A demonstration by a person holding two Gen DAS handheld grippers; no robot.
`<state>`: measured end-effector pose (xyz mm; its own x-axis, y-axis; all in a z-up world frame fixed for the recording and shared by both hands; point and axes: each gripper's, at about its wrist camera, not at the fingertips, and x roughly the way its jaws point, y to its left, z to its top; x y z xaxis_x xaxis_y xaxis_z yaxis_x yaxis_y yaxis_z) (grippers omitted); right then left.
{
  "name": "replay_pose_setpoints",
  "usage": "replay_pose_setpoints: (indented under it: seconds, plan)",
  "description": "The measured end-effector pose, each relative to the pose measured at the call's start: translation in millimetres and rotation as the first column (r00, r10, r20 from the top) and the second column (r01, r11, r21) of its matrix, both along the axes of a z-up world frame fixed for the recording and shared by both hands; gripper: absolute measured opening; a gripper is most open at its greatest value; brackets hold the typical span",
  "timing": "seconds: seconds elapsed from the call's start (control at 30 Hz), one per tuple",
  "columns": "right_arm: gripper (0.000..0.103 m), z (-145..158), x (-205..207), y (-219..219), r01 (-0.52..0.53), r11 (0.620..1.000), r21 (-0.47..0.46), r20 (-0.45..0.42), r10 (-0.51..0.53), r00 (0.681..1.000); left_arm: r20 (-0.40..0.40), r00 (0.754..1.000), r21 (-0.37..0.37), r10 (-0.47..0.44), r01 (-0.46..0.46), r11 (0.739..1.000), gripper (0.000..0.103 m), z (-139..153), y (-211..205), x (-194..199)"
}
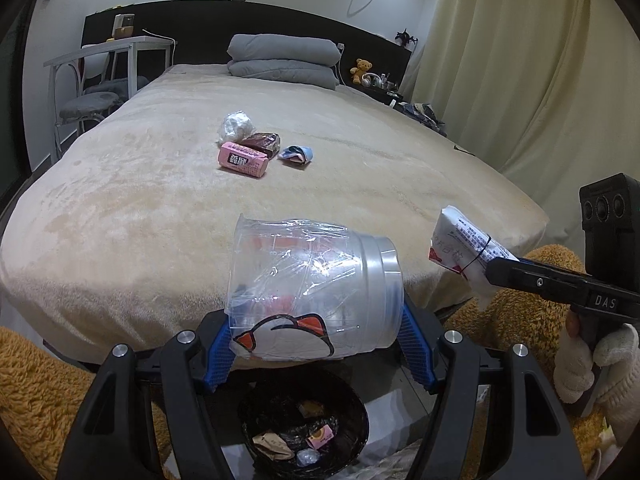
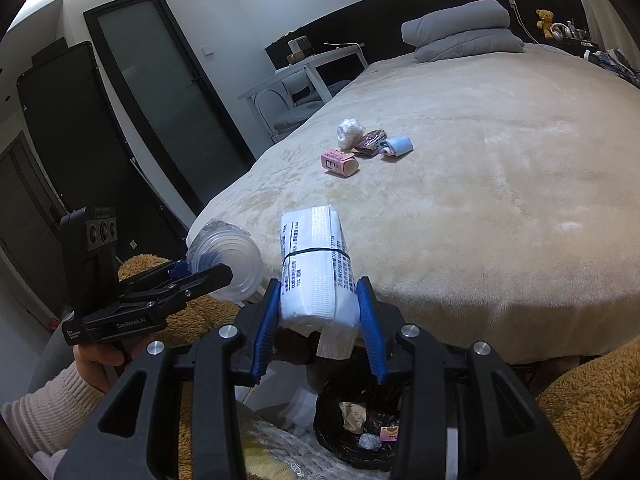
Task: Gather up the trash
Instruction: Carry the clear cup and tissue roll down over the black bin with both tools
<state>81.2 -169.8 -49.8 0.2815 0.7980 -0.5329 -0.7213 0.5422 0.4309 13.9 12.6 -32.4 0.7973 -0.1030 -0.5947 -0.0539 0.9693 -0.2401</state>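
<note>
My left gripper (image 1: 316, 332) is shut on a crumpled clear plastic cup (image 1: 312, 288) with a cartoon face, held on its side over the foot of the bed. My right gripper (image 2: 320, 312) is shut on a white tissue pack (image 2: 316, 268) bound with a black band. Each gripper shows in the other's view: the right gripper (image 1: 492, 272) with the tissue pack (image 1: 468, 248), the left gripper (image 2: 224, 276) with the cup (image 2: 228, 260). Below both, on the floor, stands a black-lined trash bin (image 1: 352, 400) (image 2: 332, 404) with scraps inside. On the bed lie a pink carton (image 1: 243, 159), a brown wrapper (image 1: 264, 142), a blue wrapper (image 1: 297, 155) and a white plastic wad (image 1: 236, 126).
The beige bed (image 1: 160, 220) fills the middle, with folded grey bedding (image 1: 284, 60) at its head. A white desk and chairs (image 1: 100, 80) stand left of it, curtains (image 1: 520, 80) on the right. Brown fuzzy fabric (image 1: 36, 400) lies at both lower sides. A dark door (image 2: 168, 96) is far left.
</note>
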Motion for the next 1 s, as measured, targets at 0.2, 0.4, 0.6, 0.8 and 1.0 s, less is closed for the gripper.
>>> replay_pose_setpoints:
  seconds: [0.2, 0.4, 0.6, 0.8, 1.0]
  plan:
    - [0.04, -10, -5, 4, 0.007, 0.998, -0.059, -0.023, -0.008, 1.0, -0.043, 0.999, 0.006, 0.0, 0.001, 1.0, 0.068, -8, -8, -5]
    - [0.04, -30, -2, 13, -0.014, 0.991, -0.133, -0.09, 0.002, 0.996, -0.141, 0.99, 0.017, 0.006, -0.004, 1.0, 0.068, -25, -10, 3]
    - [0.04, -57, 12, 19, -0.024, 0.983, -0.183, -0.224, -0.018, 0.974, -0.231, 0.973, -0.006, -0.008, 0.007, 1.0, 0.068, -44, -10, 13]
    - [0.04, -80, 25, 22, -0.032, 0.975, -0.22, -0.333, -0.045, 0.942, -0.339, 0.941, -0.032, -0.011, 0.001, 1.0, 0.068, -67, -8, 24]
    - [0.04, -101, 30, 28, -0.058, 0.956, -0.287, -0.393, -0.062, 0.918, -0.421, 0.906, -0.073, -0.036, 0.006, 0.997, 0.068, -85, -9, 31]
